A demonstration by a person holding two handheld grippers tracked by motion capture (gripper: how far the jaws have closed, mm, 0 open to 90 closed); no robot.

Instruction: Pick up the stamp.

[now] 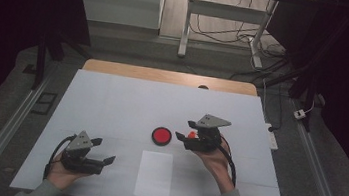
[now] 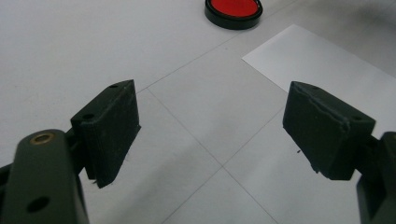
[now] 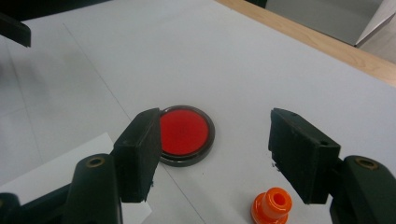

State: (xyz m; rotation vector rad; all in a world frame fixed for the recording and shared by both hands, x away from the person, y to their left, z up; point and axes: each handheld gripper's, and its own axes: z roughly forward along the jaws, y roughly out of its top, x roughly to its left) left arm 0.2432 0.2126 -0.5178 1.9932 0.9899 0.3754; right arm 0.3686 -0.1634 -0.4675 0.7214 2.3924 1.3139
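Ribbed orange plastic knob (image 3: 272, 206), glossy round red-and-black dish (image 3: 183, 135)

A lab: bare desk frame (image 1: 222, 23), loose cables (image 1: 230, 34) on the floor, power strip (image 1: 272, 138) beside the white-covered table (image 1: 111, 100).

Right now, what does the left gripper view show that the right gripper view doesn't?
Left gripper view alone: the left gripper, jaws wide apart over bare table, nothing between them. Right gripper view alone: the right gripper, jaws open, a small orange stamp-like piece standing near its right jaw, and the table's wooden edge. Both share: the round red pad in its black rim and the white paper sheet.
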